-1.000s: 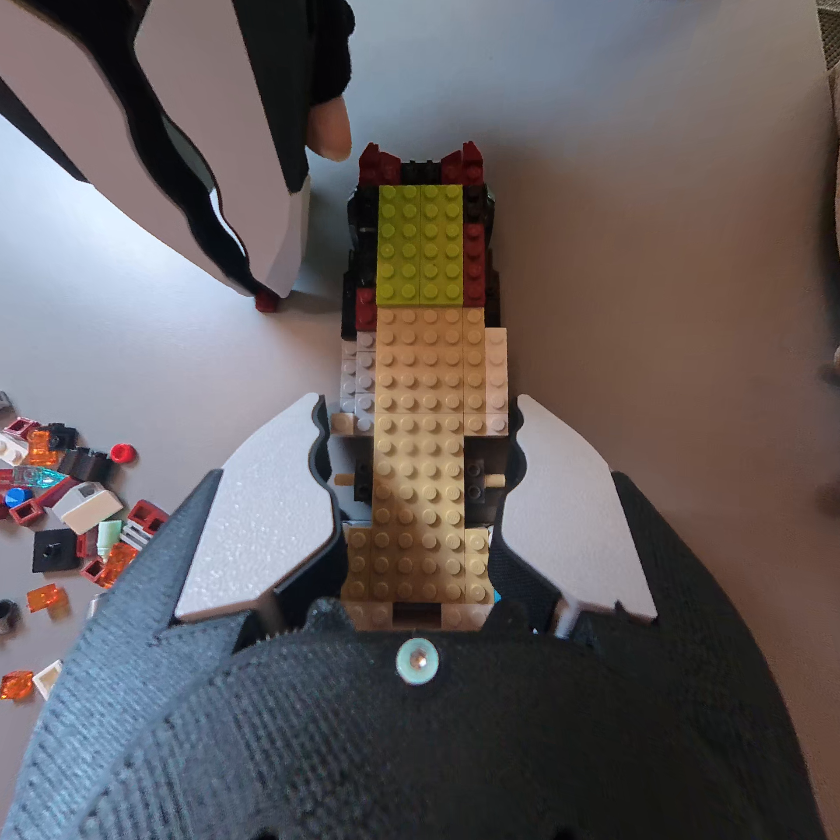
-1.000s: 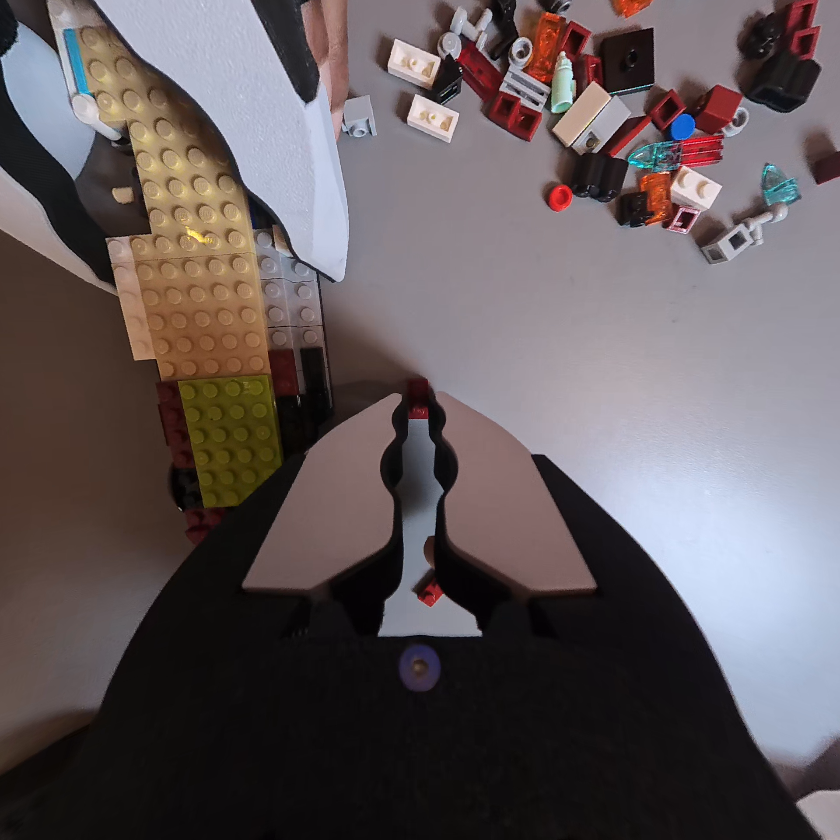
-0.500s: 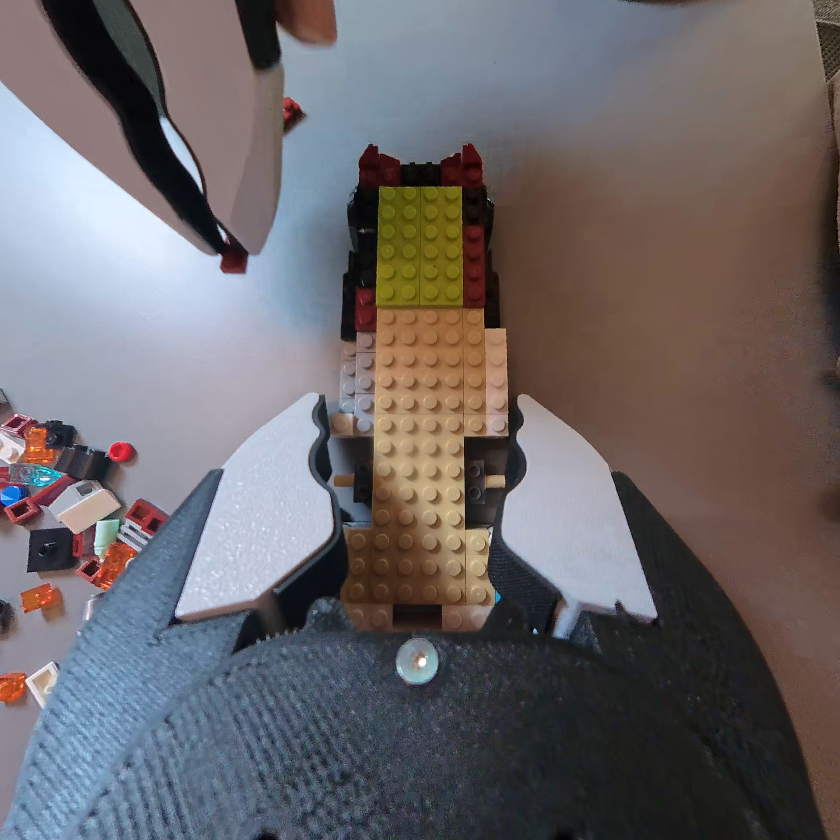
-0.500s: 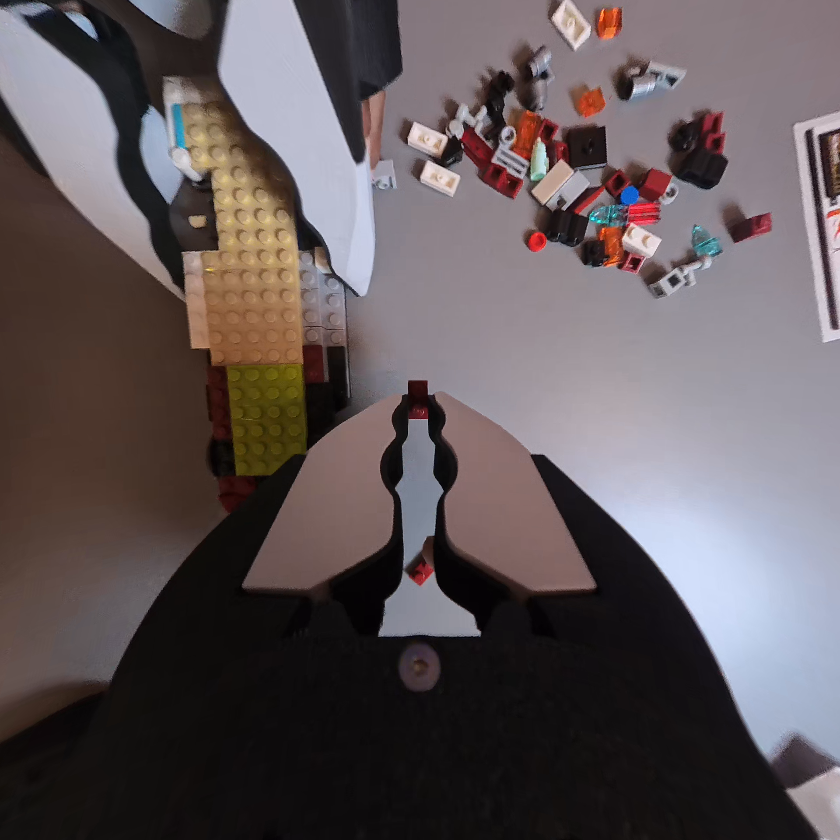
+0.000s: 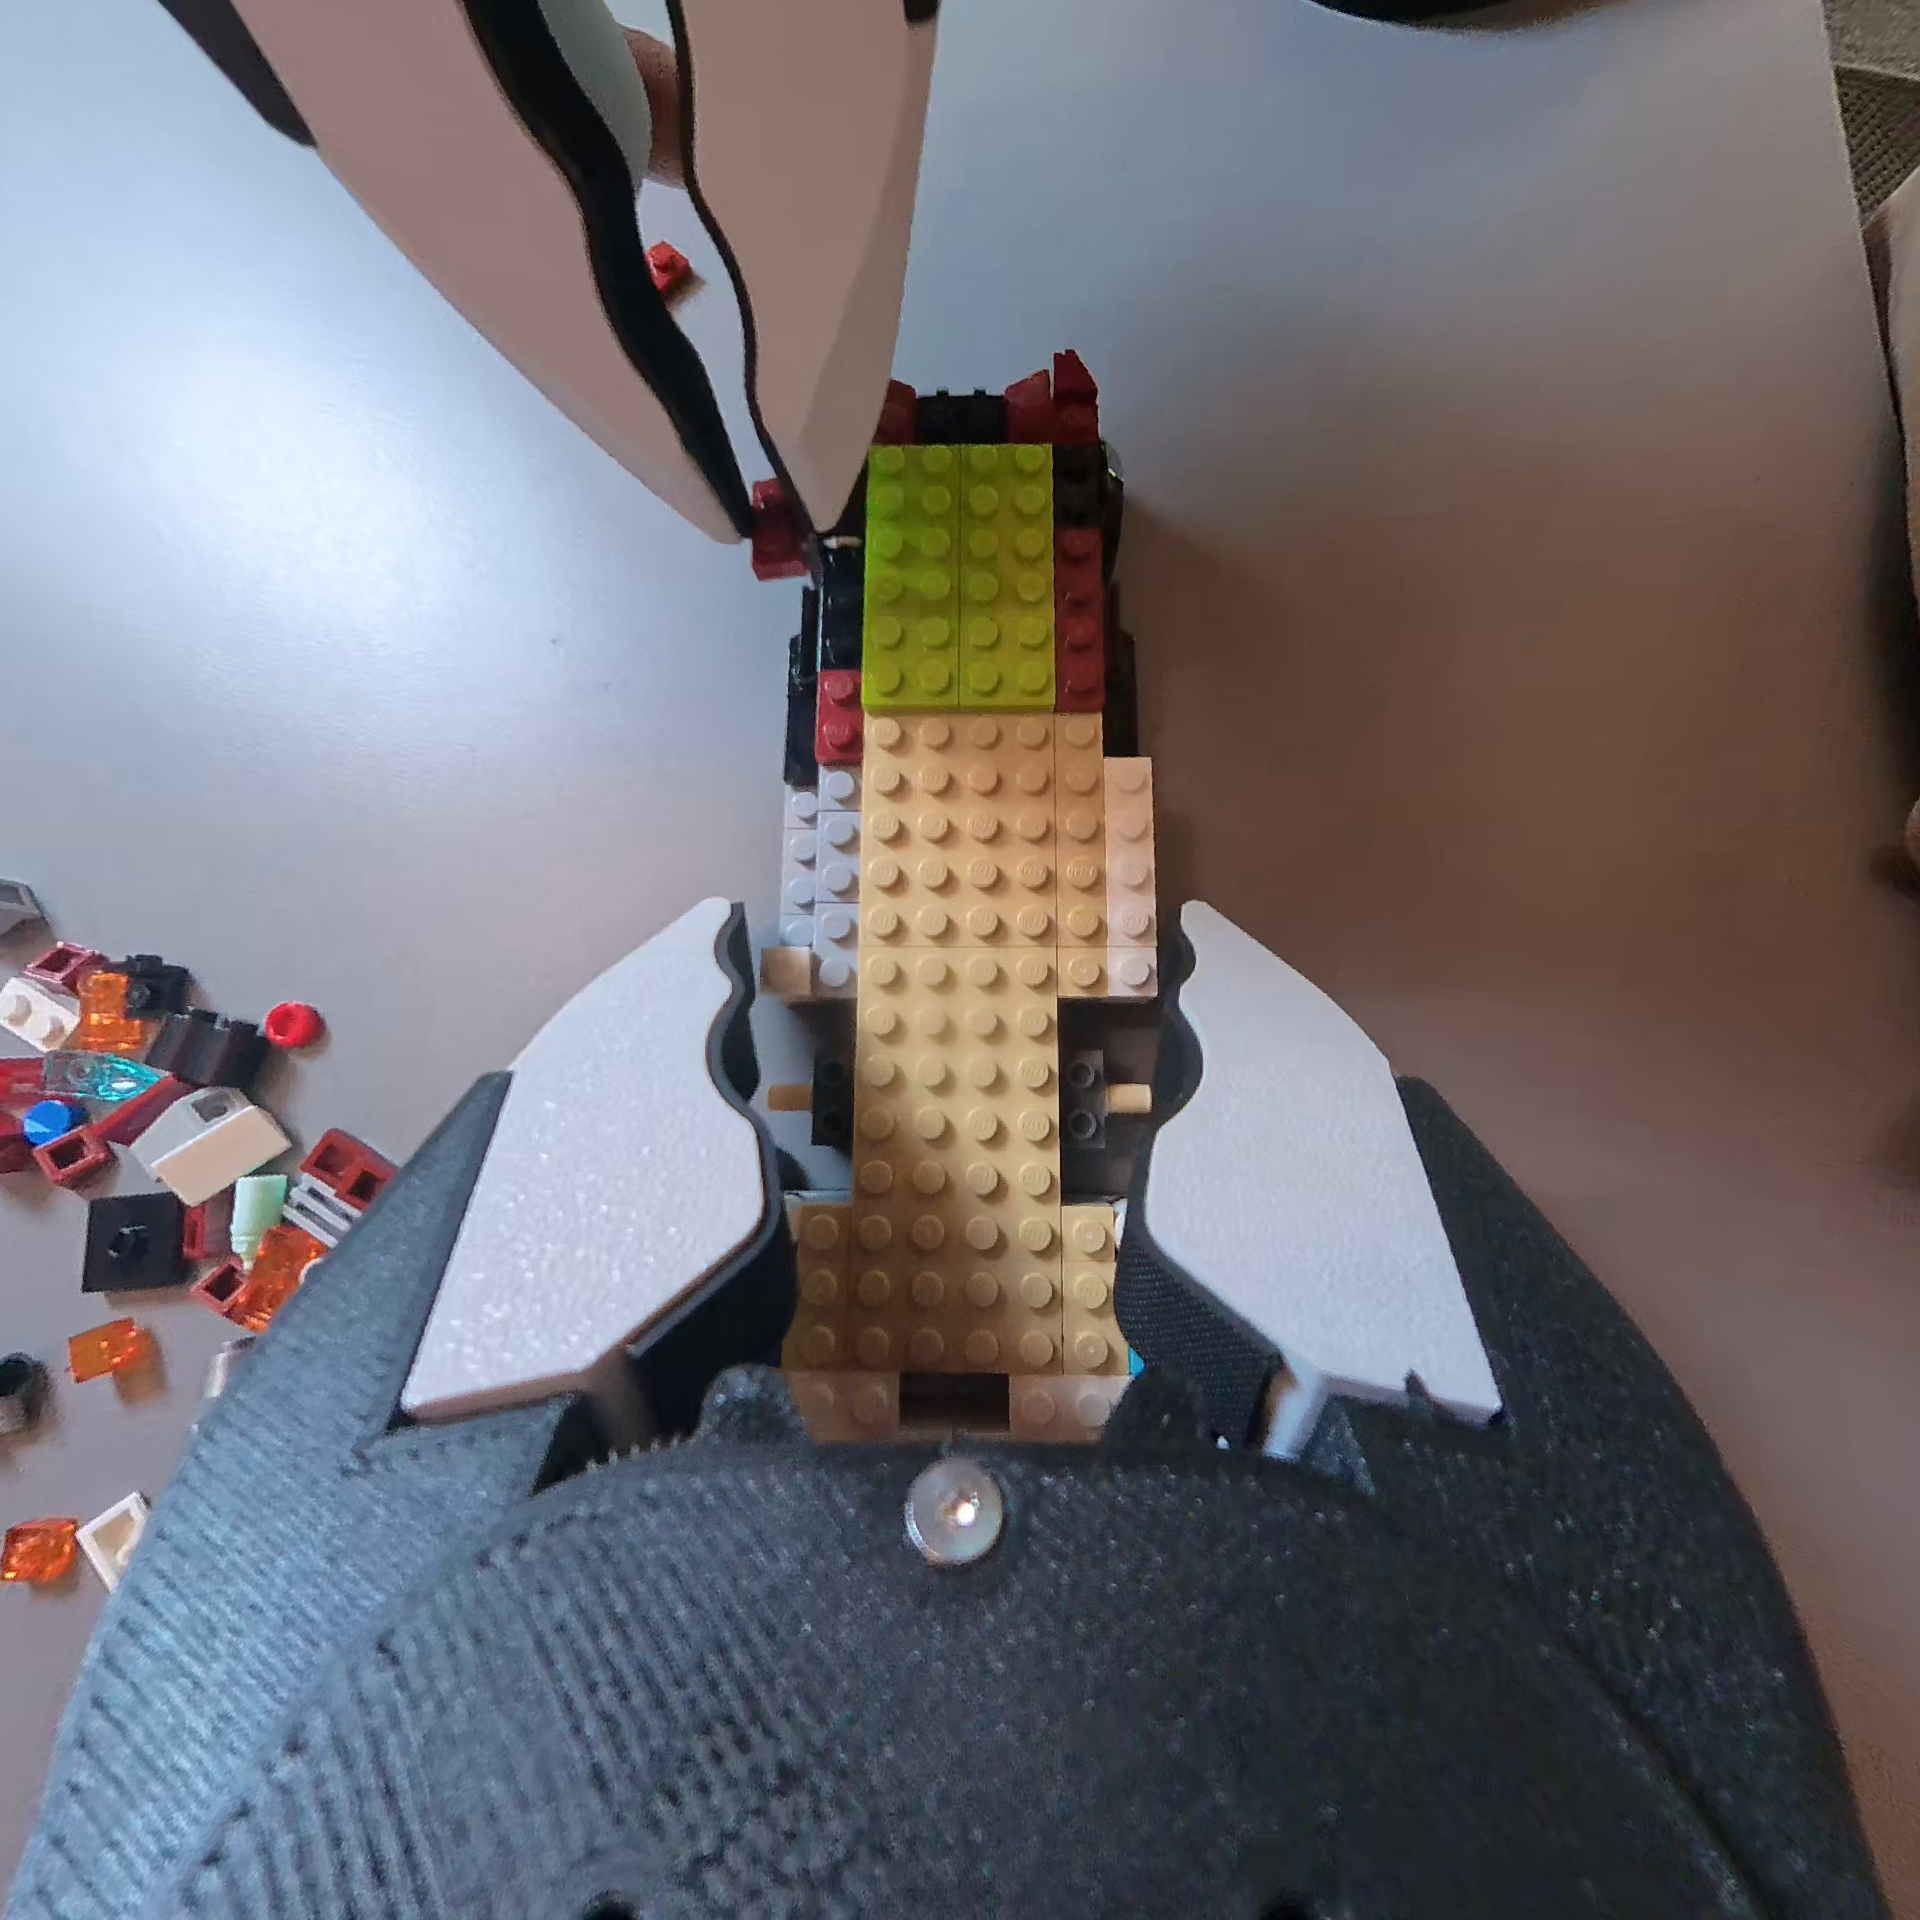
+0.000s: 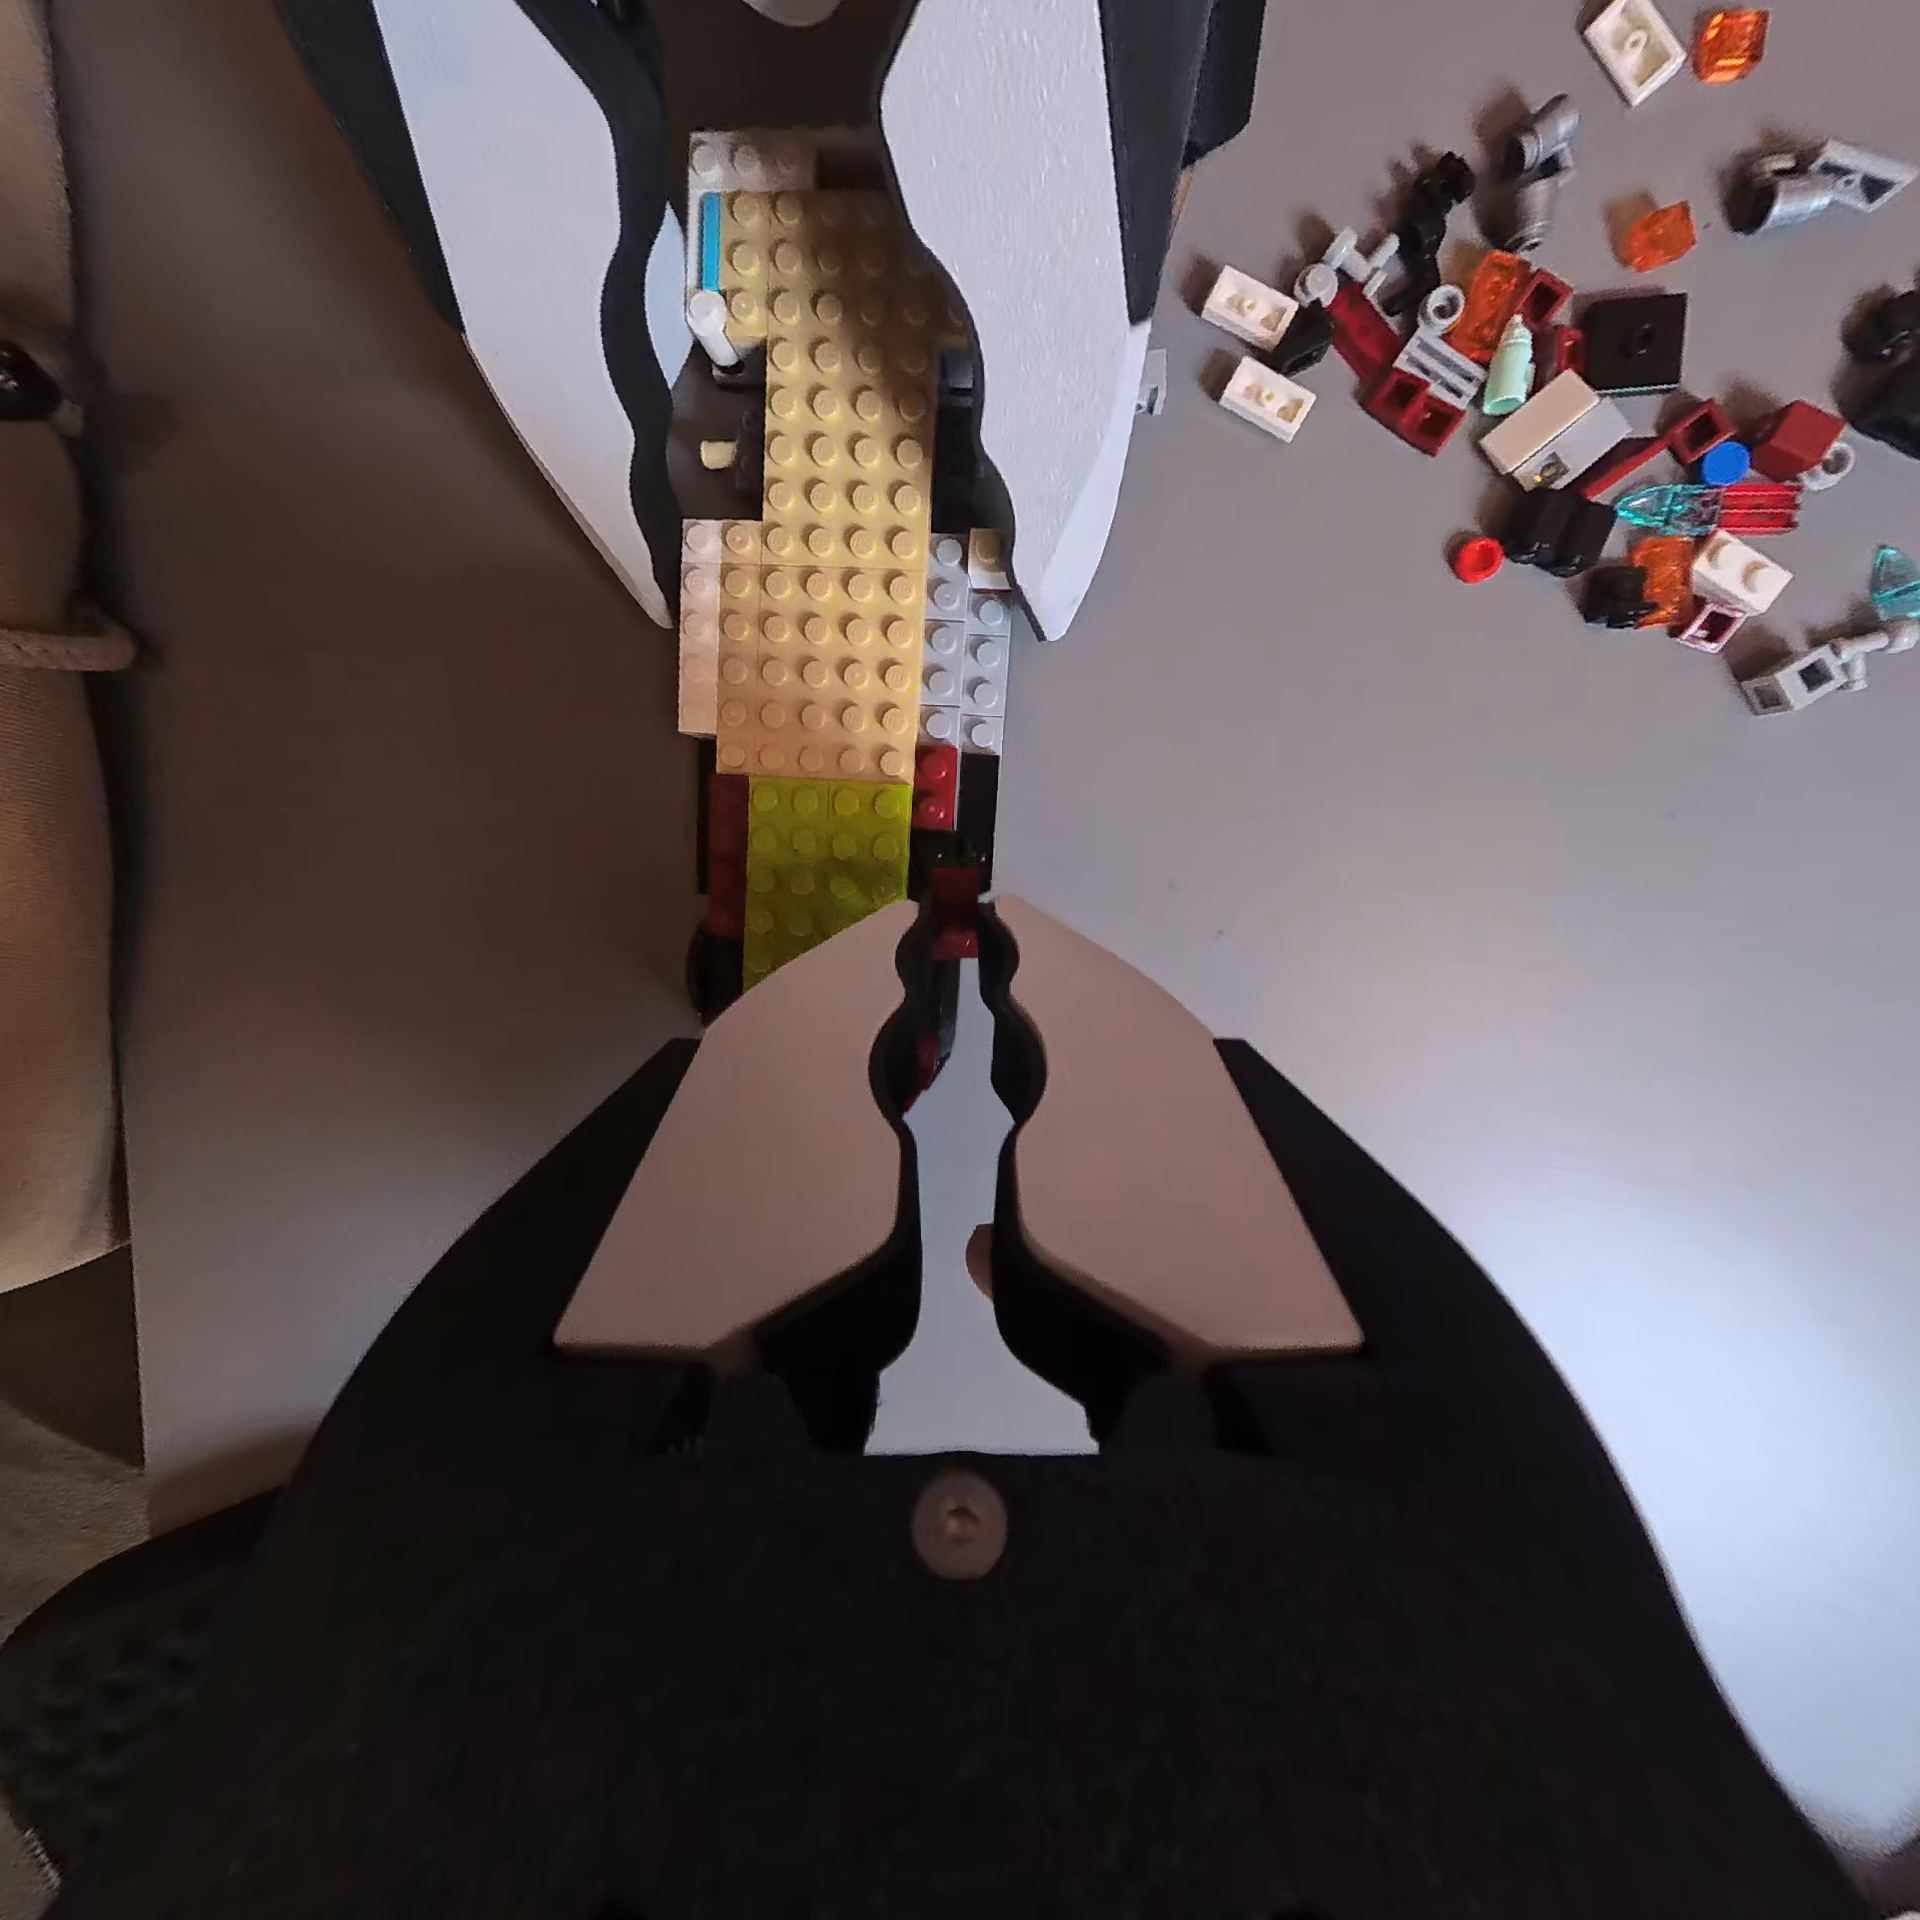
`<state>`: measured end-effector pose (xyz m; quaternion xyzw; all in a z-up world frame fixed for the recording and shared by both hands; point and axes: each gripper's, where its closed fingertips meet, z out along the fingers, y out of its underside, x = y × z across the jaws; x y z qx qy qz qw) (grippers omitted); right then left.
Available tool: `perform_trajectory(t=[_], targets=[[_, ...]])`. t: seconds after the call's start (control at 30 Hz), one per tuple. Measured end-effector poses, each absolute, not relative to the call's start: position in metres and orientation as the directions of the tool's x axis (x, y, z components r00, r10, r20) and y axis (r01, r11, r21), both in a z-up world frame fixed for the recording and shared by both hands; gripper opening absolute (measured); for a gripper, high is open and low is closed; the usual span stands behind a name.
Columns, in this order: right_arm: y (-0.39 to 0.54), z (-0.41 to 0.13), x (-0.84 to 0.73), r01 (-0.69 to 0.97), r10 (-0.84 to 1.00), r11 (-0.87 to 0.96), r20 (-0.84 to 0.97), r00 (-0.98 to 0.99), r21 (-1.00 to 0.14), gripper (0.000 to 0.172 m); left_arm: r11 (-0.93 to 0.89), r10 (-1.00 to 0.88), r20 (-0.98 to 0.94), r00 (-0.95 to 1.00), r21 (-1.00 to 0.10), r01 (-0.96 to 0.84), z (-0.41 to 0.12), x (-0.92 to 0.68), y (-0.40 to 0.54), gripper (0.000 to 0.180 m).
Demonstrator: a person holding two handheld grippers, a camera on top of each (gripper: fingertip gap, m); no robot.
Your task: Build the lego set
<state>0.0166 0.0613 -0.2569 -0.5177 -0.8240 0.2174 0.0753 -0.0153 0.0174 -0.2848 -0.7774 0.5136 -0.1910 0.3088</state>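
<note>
Two tongs engaged. At nine o'clock, loose bricks (image 5: 156,1153) lie unplaced. My left tongs (image 5: 961,935) clamp the brick model (image 5: 966,935) at centre. My right tongs (image 6: 958,920) pinch a dark red brick (image 6: 954,914) against its black edge, apparently unseated.

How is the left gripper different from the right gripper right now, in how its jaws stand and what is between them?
The left gripper has its jaws spread wide around the brick model; the right gripper is nearly shut. The left one straddles the model's tan rear, while the right one pinches a small dark red brick at its fingertips, beside the model's lime green plates. Both have pale fingers with wavy black pads and face each other over the grey table.
</note>
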Motion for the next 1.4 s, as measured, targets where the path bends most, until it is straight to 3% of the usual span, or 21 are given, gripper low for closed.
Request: perform_trajectory(t=[1.4], targets=[[0.073, -0.258, 0.037, 0.849, 0.911, 0.332, -0.093, -0.401, -0.412, 0.008, -0.281, -0.916, -0.021, 0.4, -0.679, -0.678, -0.285, -0.014, 0.017, 0.075]])
